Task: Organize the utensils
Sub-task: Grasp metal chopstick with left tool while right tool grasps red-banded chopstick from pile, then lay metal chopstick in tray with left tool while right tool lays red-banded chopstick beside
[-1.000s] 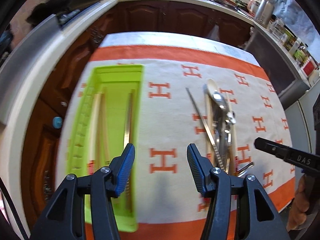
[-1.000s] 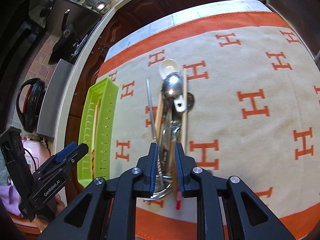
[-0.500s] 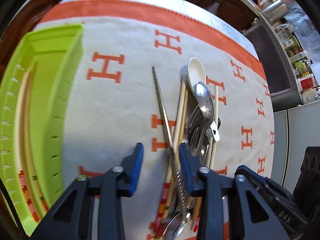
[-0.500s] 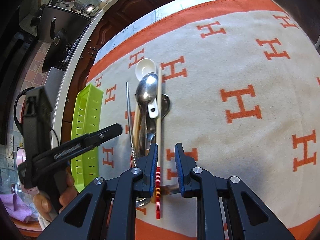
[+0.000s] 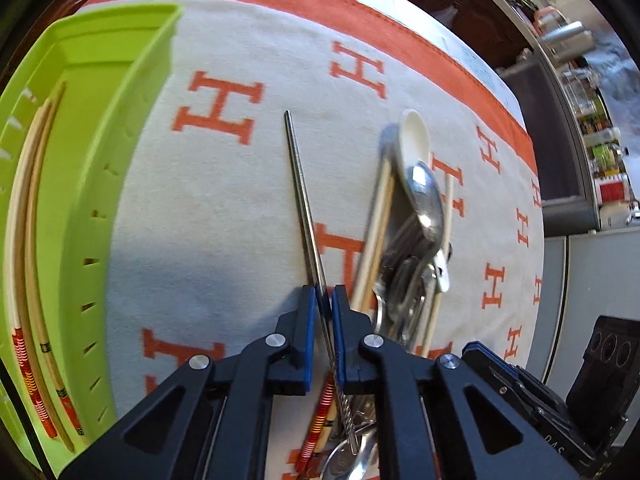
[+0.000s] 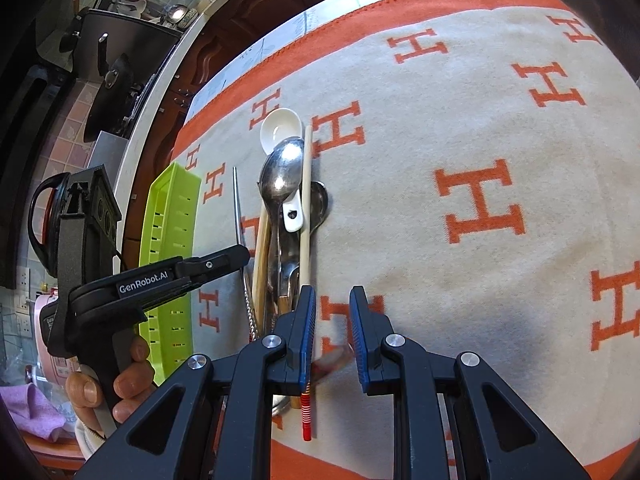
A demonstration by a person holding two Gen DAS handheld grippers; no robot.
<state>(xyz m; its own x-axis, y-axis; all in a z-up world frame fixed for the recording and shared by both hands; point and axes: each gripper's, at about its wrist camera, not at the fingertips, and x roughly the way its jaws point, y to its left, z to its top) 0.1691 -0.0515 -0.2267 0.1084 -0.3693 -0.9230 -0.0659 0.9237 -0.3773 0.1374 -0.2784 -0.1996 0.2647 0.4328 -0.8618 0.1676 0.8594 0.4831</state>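
Left gripper [image 5: 323, 316] clamps one thin metal chopstick [image 5: 301, 184] beside the utensil pile [image 6: 286, 216]; right gripper [image 6: 333, 320] slightly parted, empty. Two wooden chopsticks [image 5: 24, 248] lie in the lime-green plastic tray [image 5: 120, 92].

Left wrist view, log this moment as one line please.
left gripper: fingers just closed on metal chopstick | right gripper: open, empty | green tray: holds chopsticks

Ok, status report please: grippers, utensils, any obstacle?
Left gripper just closed on metal chopstick. Right gripper open beside utensil pile. Green tray unobstructed.
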